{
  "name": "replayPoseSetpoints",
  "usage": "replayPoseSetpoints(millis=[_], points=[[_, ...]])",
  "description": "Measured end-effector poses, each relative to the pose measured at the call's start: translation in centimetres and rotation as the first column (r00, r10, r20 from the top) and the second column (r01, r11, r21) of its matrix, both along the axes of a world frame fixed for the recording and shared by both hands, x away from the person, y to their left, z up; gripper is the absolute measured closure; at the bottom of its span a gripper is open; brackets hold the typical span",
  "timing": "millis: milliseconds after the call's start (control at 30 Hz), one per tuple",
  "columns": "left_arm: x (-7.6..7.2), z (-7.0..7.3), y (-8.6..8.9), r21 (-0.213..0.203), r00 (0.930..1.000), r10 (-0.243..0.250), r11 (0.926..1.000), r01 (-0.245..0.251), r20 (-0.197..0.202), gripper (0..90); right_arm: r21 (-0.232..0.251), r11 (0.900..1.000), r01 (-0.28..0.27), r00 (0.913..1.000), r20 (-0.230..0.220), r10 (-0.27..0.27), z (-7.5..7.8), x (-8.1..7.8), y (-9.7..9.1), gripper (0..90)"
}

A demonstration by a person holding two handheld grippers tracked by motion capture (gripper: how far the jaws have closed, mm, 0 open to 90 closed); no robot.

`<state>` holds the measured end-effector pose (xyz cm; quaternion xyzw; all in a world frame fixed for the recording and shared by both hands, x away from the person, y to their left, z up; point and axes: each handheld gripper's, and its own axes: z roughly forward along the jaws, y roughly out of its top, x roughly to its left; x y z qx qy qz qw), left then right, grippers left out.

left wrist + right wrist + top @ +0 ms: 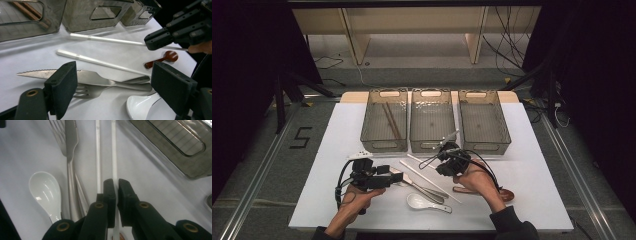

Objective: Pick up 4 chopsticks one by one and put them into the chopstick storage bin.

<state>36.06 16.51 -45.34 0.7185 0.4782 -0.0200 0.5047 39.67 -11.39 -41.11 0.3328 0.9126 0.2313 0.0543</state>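
While pinched shut, right gripper fingers (chopstick between)

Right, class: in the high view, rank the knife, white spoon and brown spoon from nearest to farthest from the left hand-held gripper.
1. The knife, right beside the left hand-held gripper.
2. The white spoon, a little farther, towards the front edge.
3. The brown spoon, far over on the right.

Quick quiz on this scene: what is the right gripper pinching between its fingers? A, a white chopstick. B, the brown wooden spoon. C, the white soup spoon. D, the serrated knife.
A: in the right gripper view, the right gripper has its fingers closed on a white chopstick, while the white soup spoon and knife lie on the table.
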Motion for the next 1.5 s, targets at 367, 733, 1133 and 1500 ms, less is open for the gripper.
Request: replayPoseSetpoints(millis=[367, 733, 1133, 1500], points=[[1.3, -0.3, -1.9, -0.067, 0.9941, 0.047, 0.9963, -0.053, -0.098, 21.1, 0.048, 0.9988, -0.012, 0.9990, 0.044, 0.010, 1.5, -0.9, -0.4, 86.0], [2.5, -0.3, -3.7, -0.147, 0.9846, 0.061, 0.9853, -0.086, -0.164, 21.2, 0.072, 0.9969, -0.033, 0.9973, 0.068, 0.028, 2.1, -1.6, -0.2, 86.0], [3.1, 0.0, -4.6, -0.201, 0.9767, 0.069, 0.9733, -0.110, -0.203, 22.8, 0.099, 0.9930, -0.065, 0.9936, 0.098, 0.055, 2.7, -2.2, 0.5, 86.0], [3.1, 0.1, -5.3, -0.262, 0.9734, 0.043, 0.9595, -0.103, -0.225, 29.4, 0.117, 0.9898, -0.082, 0.9913, 0.112, 0.068, 2.7, -2.4, 1.0, 85.9]])
